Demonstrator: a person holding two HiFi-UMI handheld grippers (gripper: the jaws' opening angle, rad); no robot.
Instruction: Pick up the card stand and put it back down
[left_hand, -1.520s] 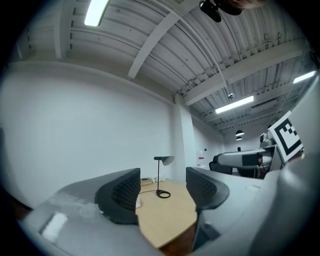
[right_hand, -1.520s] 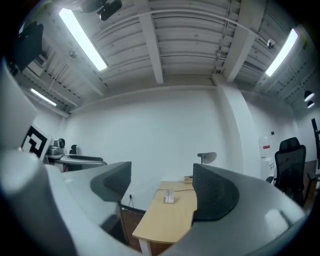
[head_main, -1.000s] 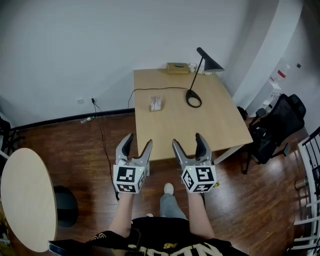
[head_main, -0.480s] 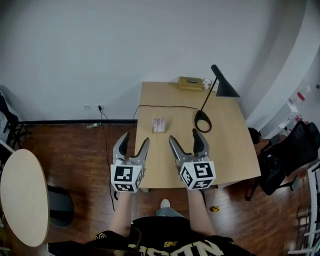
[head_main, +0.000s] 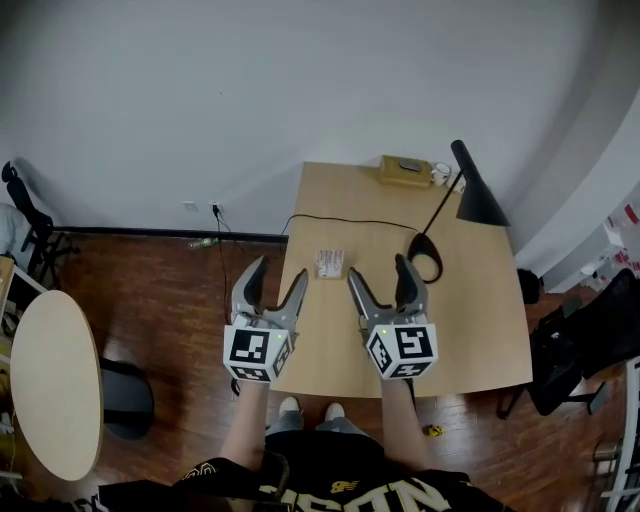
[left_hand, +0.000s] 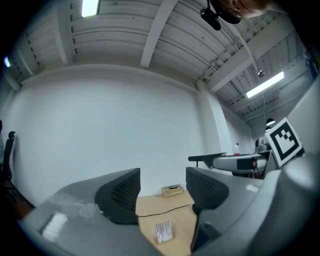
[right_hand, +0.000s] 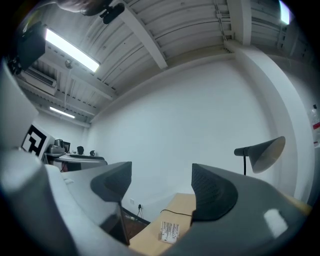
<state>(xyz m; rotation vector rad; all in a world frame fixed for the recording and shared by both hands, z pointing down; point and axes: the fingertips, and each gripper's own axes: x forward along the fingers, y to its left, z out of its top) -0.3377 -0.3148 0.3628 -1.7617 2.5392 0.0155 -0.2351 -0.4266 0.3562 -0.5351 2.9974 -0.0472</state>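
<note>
- Pale wood made up the rectangular table (head_main: 480, 330), smooth and matte, with its far edge set at the white wall.
- The card stand (head_main: 330, 263), a small upright white piece printed with fine dark lines, was seen resting on the table near its left edge, untouched, just beyond the tips of both tongs.
- The left tongs (head_main: 278, 275) were held released: the grey jaws with dark, dimpled pads stood apart, nothing was clasped, and the card stand was seen farther off through the gap.
- The right tongs (head_main: 380, 272) were likewise released and empty, held above the table's near part.
- A white cube with black square markers was carried at the back of each.
- A black lamp (head_main: 478, 198) with a cone shade and thin stem was stood on a ring-shaped base (head_main: 428, 268) right of the card stand.
- A thin black cable (head_main: 350, 220) was laid across the table, and a flat tan box (head_main: 405, 170) was placed at the far edge.
- Reddish-brown planks covered the floor (head_main: 150, 290).
</note>
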